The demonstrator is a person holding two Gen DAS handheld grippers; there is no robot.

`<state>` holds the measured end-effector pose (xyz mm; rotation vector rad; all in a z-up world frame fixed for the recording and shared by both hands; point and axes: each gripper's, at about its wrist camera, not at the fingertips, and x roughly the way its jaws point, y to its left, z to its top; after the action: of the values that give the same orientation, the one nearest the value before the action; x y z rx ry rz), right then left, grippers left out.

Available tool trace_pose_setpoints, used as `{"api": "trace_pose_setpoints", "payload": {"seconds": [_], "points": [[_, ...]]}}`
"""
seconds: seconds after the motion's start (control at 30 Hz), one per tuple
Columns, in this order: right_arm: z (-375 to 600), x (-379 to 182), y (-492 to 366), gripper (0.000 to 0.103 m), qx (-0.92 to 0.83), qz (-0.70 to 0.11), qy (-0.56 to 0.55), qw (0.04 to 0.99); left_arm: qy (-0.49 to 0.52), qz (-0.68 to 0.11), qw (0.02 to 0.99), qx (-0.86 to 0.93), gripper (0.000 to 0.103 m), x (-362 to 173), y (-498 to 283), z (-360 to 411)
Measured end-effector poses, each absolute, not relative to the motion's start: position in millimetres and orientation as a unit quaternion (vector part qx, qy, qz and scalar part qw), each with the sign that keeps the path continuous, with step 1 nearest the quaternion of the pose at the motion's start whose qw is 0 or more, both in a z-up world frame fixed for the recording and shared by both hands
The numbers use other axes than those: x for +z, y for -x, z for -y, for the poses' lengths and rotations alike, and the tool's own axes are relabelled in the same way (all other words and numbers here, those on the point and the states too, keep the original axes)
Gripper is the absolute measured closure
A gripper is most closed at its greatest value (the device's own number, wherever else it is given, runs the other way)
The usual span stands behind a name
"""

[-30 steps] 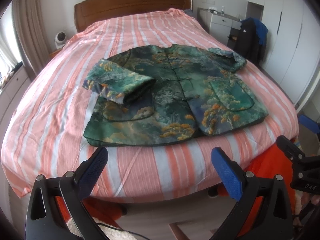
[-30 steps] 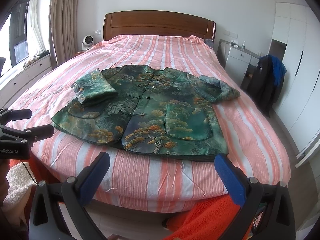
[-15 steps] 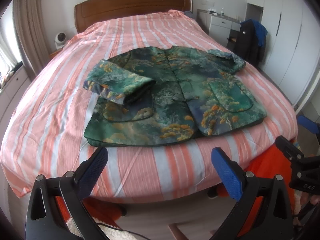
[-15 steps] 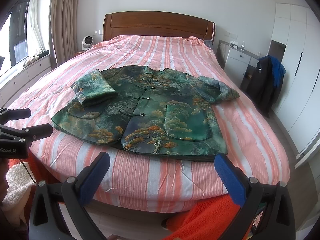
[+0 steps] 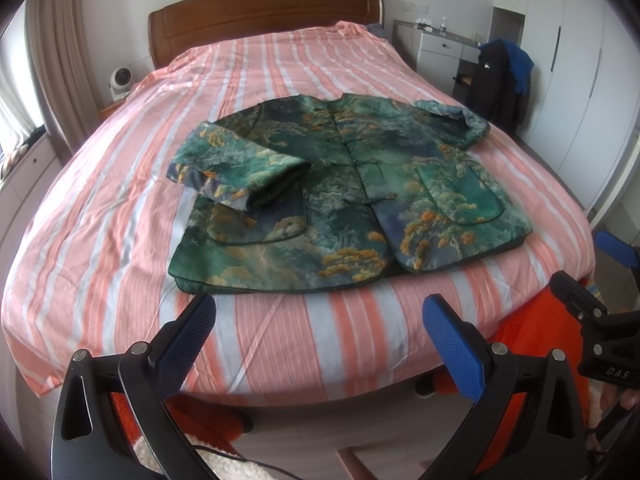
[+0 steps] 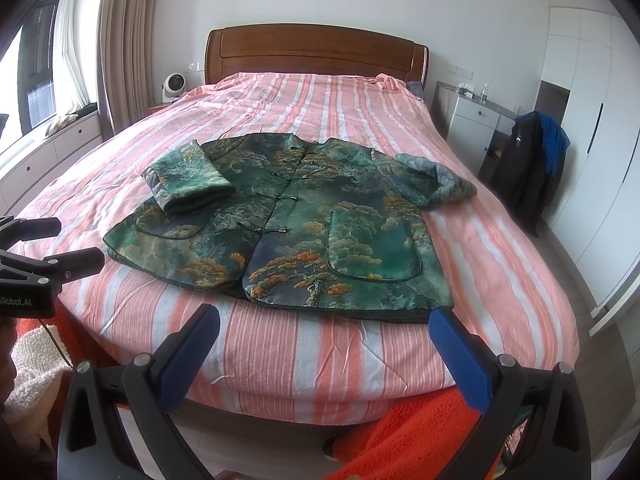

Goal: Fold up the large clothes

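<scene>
A green patterned jacket (image 5: 360, 200) lies front up on the striped bed (image 5: 120, 220); it also shows in the right wrist view (image 6: 300, 232). Its left sleeve (image 5: 236, 172) is folded in over the body, and its right sleeve (image 5: 460, 120) lies out to the side. My left gripper (image 5: 316, 320) is open and empty, held off the bed's foot edge below the hem. My right gripper (image 6: 324, 328) is open and empty, also short of the hem. Each gripper shows at the edge of the other's view.
A wooden headboard (image 6: 316, 52) stands at the far end. An orange blanket (image 6: 420, 432) lies on the floor at the bed's foot. A chair with dark clothes (image 6: 528, 160) and white wardrobes (image 6: 592, 120) are on the right. A small fan (image 6: 174, 84) stands at the left.
Both grippers have edged slightly towards the bed; the jacket sits a little lower in both views. Nothing on the bed has moved.
</scene>
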<state>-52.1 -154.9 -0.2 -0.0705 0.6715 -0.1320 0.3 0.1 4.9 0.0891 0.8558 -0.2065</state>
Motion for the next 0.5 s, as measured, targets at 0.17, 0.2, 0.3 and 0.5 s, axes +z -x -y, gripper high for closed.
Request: {"api": "trace_pose_setpoints", "payload": {"seconds": [0.17,0.2,0.3,0.5], "points": [[154.9,-0.3,52.0,0.0,-0.065,-0.329,0.035,0.942,-0.043,-0.414,0.904,-0.1,0.0,4.7,-0.2,-0.2],[155.3,-0.6,52.2,0.0,-0.065,-0.328,0.035,0.942,-0.043,-0.414,0.904,-0.1,0.0,4.7,-0.1,-0.2],[154.9,-0.5,51.8,0.0,-0.065,-0.329,0.034,0.941,-0.043,-0.414,0.904,-0.1,0.0,5.6,0.6,-0.1],[155.4,-0.1,53.0,0.0,-0.064,-0.33,0.034,0.941,-0.043,-0.414,0.904,-0.1,0.0,5.4,1.1,-0.1]]}}
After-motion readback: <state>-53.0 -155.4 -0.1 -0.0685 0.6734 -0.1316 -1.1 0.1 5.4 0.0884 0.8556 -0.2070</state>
